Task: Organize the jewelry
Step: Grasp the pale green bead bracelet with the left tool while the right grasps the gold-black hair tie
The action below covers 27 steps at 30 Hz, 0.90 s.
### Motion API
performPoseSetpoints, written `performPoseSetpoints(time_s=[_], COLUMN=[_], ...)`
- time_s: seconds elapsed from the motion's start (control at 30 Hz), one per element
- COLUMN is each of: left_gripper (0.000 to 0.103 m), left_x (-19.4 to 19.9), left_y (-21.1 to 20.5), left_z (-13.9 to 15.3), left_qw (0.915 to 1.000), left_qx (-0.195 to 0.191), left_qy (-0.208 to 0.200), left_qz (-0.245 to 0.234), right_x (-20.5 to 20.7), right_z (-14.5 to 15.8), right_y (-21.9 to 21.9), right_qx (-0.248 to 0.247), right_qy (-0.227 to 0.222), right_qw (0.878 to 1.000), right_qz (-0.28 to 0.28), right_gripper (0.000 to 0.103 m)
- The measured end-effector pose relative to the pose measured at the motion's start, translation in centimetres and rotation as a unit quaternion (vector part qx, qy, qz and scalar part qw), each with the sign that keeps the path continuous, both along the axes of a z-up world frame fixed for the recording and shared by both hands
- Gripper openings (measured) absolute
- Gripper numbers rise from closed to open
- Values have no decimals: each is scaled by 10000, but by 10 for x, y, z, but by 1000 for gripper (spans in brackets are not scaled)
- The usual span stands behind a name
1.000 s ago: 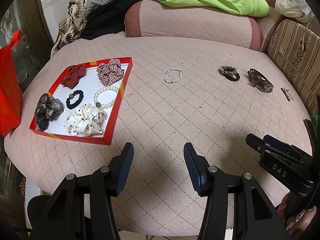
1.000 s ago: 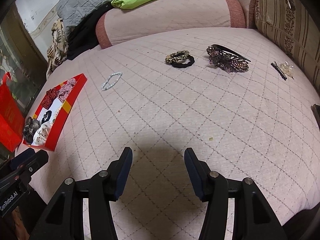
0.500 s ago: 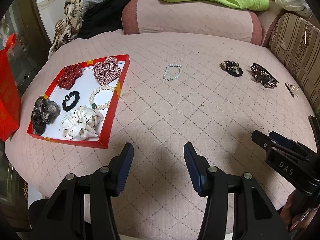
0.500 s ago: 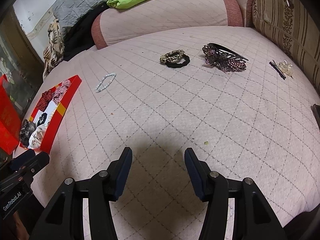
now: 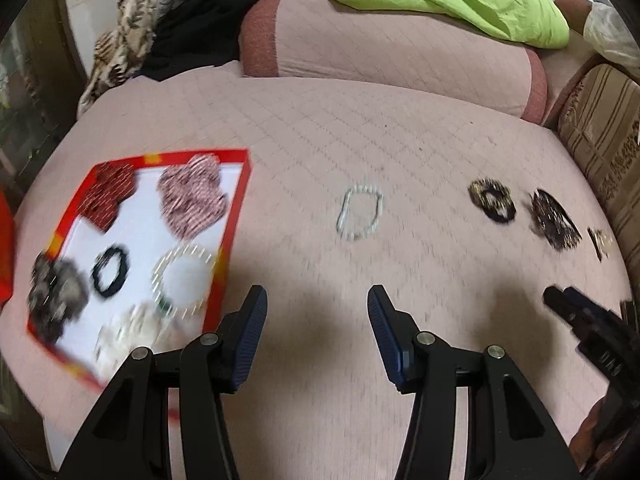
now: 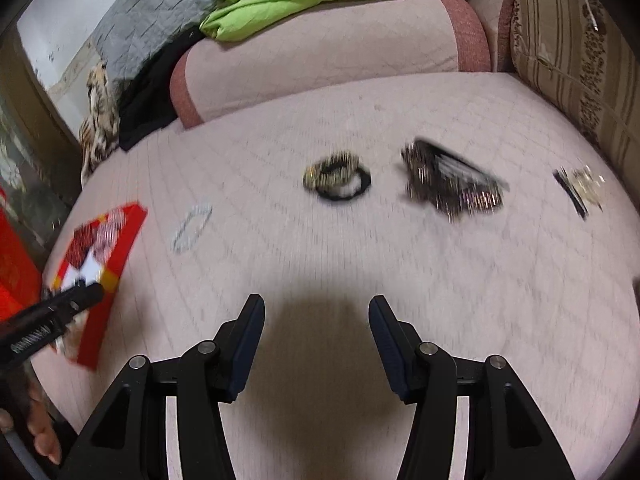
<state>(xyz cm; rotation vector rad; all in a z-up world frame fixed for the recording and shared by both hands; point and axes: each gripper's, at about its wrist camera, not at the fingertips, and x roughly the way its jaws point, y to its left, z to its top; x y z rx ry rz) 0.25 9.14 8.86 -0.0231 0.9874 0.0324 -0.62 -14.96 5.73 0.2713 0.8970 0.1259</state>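
Both claws empty, four pieces left out on the bed

The left gripper (image 5: 316, 312) and right gripper (image 6: 316, 320) hang half-open, holding nothing. The pale bead bracelet (image 5: 360, 212) lies right of the red tray (image 5: 236, 216); a hurried pinch could snag the quilted cover (image 5: 400, 140) or drag the black-and-gold scrunchie (image 6: 338, 178) against the beaded hair clip (image 6: 448, 182).

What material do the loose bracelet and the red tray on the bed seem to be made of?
Bracelet: probably pale glossy beads, pearl-like or glass, strung in a loop; blur hides detail. Tray: likely printed cardboard, with thin red walls, yellow marks and a flat white floor, like a gift-box lid.
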Motion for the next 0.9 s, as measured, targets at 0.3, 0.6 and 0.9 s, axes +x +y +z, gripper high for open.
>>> performPoseSetpoints(time_s=[0.3,0.6,0.9], left_gripper=[45,45,5], left_x=[79,112,106], left_y=[6,-1,-19], left_z=[-38,-67,-63], left_qw=[9990,9992,9984], left_qx=[-389,-266,102], left_qy=[215,248,193], left_qz=[-78,-142,-530], right_x=[84,139,129], right_z=[-7,-36,-23], right_y=[-5,-6,-6], right_qx=[194,-115,-106], right_qy=[116,508,380], right_qw=[9997,9978,9989], right_qz=[-131,-409,-254], right_gripper=[56,38,8])
